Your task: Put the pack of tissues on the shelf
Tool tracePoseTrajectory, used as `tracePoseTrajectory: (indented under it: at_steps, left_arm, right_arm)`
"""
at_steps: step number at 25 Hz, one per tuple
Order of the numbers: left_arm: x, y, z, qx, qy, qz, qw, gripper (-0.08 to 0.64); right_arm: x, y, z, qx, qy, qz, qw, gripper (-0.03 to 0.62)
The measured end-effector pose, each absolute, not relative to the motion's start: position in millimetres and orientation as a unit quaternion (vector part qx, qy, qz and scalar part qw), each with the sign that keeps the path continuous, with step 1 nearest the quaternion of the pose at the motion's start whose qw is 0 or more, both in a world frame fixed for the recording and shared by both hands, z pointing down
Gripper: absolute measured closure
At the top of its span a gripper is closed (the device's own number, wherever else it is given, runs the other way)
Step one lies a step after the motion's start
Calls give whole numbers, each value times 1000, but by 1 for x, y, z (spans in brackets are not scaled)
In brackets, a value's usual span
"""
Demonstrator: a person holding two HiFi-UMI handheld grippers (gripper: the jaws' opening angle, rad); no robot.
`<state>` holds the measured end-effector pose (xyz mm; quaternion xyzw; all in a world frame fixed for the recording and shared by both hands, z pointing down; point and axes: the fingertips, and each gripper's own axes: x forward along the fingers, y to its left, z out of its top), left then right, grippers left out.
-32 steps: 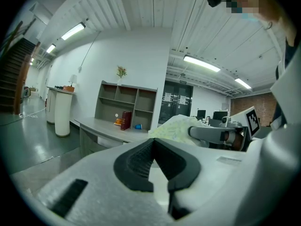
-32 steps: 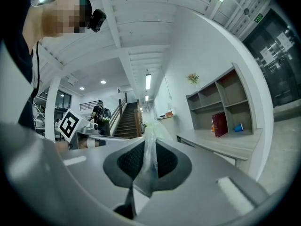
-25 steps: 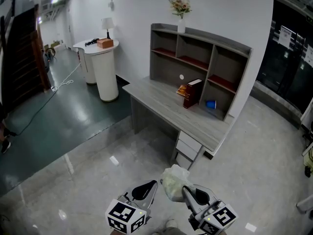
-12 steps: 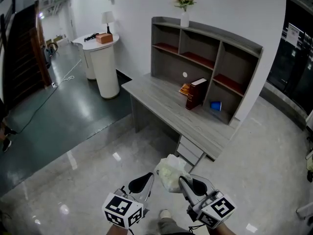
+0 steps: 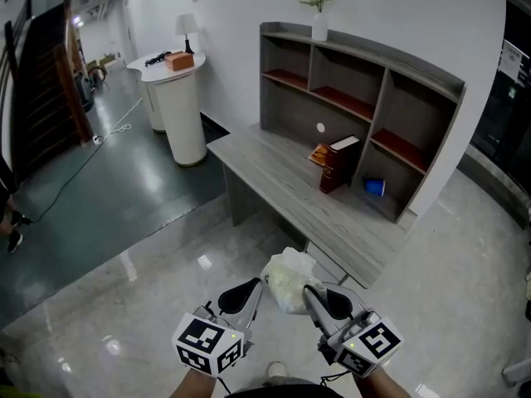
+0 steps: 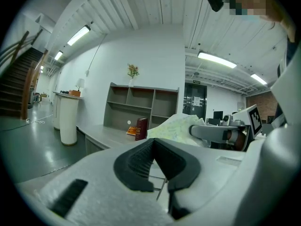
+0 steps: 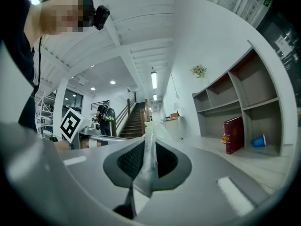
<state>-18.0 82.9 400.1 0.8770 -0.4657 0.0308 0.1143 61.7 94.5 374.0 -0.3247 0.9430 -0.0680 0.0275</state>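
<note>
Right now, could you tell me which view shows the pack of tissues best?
The head view: most of the pack of tissues shows, pinched by the right tool. The left gripper view gives its side; the right gripper view, only a pinched edge.

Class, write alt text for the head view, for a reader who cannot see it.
Seen from above, the right tool grips a tissue pack over a glossy floor, with the left tool shut and empty beside it. Ahead stands a grey desk with a shelf; a book and a blue cup sit on the desk.
</note>
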Motion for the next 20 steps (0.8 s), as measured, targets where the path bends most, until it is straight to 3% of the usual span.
tracePoseTrajectory:
  at_steps: [20]
  left_arm:
    - [-20,-17,410,868,-478,26,133,572]
  right_arm:
    - [66,-11,378,-318,945,-73,29,572]
